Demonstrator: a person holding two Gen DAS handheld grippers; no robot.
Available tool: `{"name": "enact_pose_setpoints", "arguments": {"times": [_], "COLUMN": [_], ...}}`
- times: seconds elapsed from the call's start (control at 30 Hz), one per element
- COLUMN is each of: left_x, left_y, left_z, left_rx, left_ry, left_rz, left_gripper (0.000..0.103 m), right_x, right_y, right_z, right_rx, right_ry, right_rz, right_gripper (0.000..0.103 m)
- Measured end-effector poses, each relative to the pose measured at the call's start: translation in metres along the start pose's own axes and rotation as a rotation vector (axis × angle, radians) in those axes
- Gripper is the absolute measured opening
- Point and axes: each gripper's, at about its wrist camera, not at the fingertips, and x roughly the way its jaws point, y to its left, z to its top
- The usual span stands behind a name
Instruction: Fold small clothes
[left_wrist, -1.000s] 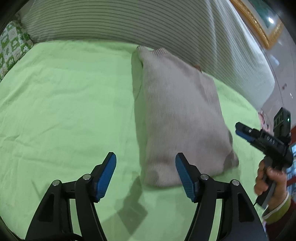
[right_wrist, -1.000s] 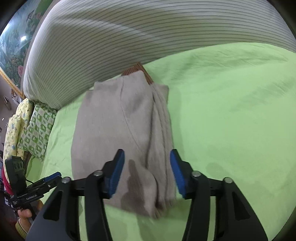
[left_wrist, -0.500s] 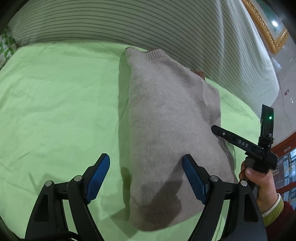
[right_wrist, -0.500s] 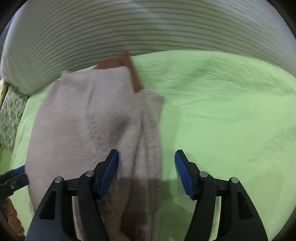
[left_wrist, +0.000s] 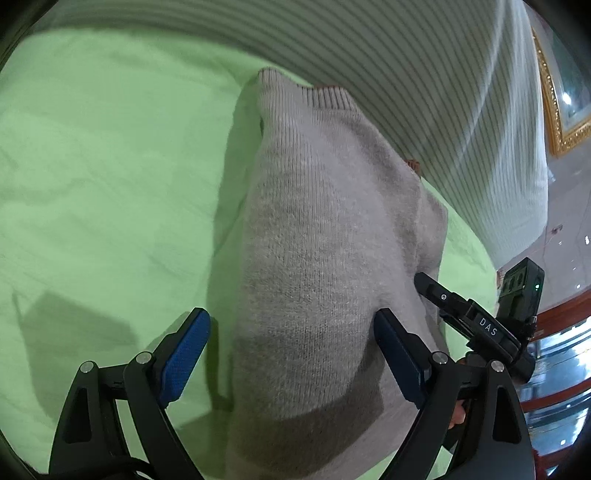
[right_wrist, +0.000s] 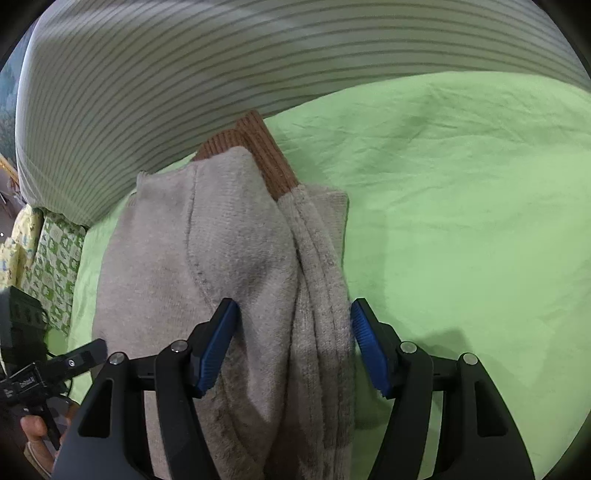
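A striped duvet (left_wrist: 424, 92) is bunched along the far edge of the bed (left_wrist: 92, 166), which is covered by a light green sheet. In the right wrist view a patterned green-and-white pillow (right_wrist: 55, 266) lies at the far left corner, past the duvet's end. A gilt picture frame (left_wrist: 557, 110) shows at the upper right of the left wrist view.

The beige knitted sweater (left_wrist: 325, 258) lies folded into a long narrow bundle on the sheet, running from the near edge toward the duvet, its far end touching the duvet's foot. Its ribbed hem shows at the far end in the left wrist view.

The left gripper (left_wrist: 291, 354) has its jaws spread wide over the bundle's near left part, holding nothing. The right gripper (right_wrist: 293, 347) likewise has its jaws apart, straddling the bundle's right side, where layered edges stack.

Only the right wrist view shows the brown ribbed cuffs (right_wrist: 255, 155) poking out at the far end.
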Motion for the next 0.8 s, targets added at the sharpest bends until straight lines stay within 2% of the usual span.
{"name": "enact_pose_setpoints", "arguments": {"times": [0.1,0.13,0.23,0.3,0.33,0.4,0.57,0.7,0.8], "left_x": [0.009,0.010,0.015,0.014,0.013,0.011,-0.006,-0.035,-0.070], "left_y": [0.000,-0.002,-0.008,-0.007,-0.007,-0.009,-0.013,-0.020,-0.013], "left_z": [0.000,-0.001,-0.001,-0.002,-0.002,-0.004,-0.012,-0.025,-0.036], "left_rx": [-0.015,-0.013,0.002,0.007,0.011,0.021,0.025,0.040,0.045], "left_ry": [0.013,0.015,0.011,0.007,0.002,-0.011,-0.055,-0.090,-0.120], "left_rz": [-0.034,-0.041,-0.033,-0.035,-0.037,-0.041,-0.062,-0.071,-0.066], "left_gripper": [0.086,0.081,0.078,0.076,0.073,0.068,0.053,0.051,0.051], "right_x": [0.003,0.003,0.005,0.007,0.007,0.003,-0.014,-0.030,-0.043], "right_y": [-0.003,-0.003,-0.003,-0.001,0.002,0.008,0.024,0.039,0.066], "right_z": [0.006,0.006,0.006,0.005,0.004,0.003,-0.001,-0.009,-0.022], "right_rx": [-0.002,-0.002,-0.007,0.002,0.000,-0.006,-0.005,0.015,-0.014], "right_ry": [0.005,0.006,0.011,0.023,0.022,0.017,-0.022,-0.045,-0.040], "right_rz": [0.008,0.010,0.016,0.030,0.031,0.035,0.032,0.082,0.121], "right_gripper": [0.065,0.065,0.063,0.050,0.047,0.030,0.026,0.025,0.024]}}
